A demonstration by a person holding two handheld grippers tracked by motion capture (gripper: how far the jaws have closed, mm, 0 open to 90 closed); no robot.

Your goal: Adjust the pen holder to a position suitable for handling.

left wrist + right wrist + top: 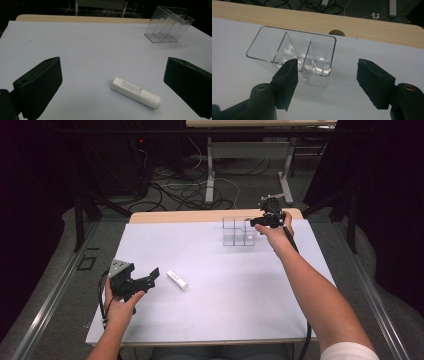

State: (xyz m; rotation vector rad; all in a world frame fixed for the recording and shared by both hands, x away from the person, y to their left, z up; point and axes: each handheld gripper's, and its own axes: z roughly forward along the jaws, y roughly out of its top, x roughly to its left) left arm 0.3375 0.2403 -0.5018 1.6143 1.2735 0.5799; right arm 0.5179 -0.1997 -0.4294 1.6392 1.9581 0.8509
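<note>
A person seated at a white tabletop (215,310) holds a two-fingered gripper in each hand. The left gripper (150,279), at the near left of the tabletop in the high view, has its fingers (40,85) spread wide and released, grasping nothing. A small white tube with fine print on its side (136,92) lies flat on the surface just beyond and between those fingers, touching neither one; in the high view it rests just right of the left gripper (178,279), well apart from the far edge.

The right gripper (260,221) is held out on an extended arm at the far side of the tabletop, hovering at the right end of a clear plastic organiser box (292,55). Its fingers (374,82) are likewise released and empty; in the right gripper view one finger overlaps the box's near wall while the other sits clear of it to the side. The box stands upright, split by clear partitions into compartments, near a strip of bare wood (367,27) along the tabletop's far edge. Cables (195,190) lie tangled on the floor beyond.
</note>
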